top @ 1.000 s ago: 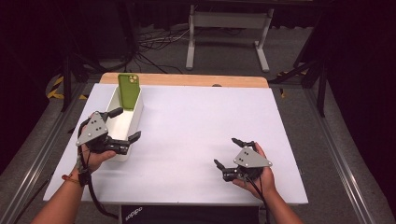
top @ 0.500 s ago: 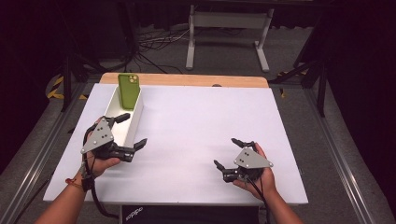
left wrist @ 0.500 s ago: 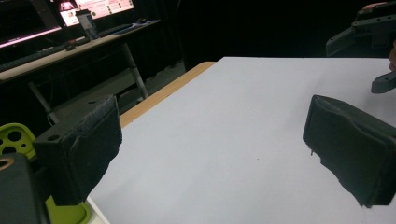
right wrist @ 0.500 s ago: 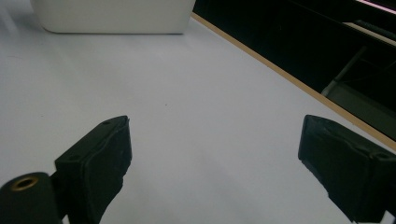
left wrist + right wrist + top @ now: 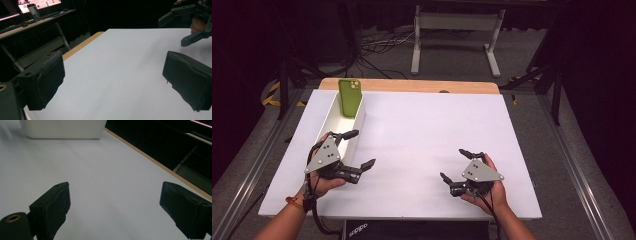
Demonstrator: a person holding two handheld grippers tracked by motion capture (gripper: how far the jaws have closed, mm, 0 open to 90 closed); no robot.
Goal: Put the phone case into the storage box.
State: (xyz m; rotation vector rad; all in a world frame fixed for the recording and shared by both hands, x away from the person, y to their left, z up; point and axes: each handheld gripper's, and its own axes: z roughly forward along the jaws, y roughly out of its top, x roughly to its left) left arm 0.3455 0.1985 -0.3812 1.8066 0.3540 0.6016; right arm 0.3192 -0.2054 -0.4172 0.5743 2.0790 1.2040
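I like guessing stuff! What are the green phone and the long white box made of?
The phone looks to wear a soft matte case, maybe silicone: flat green, no shine. The box looks like smooth plastic, possibly glazed ceramic: thin even walls and rounded corners, with a faint sheen.

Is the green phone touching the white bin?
Touching. The high view shows the green phone standing inside the white bin, leaning against its far end wall.

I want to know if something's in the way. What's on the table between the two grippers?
Nothing: in the high view, only bare white table top lies between the left gripper and the right gripper.
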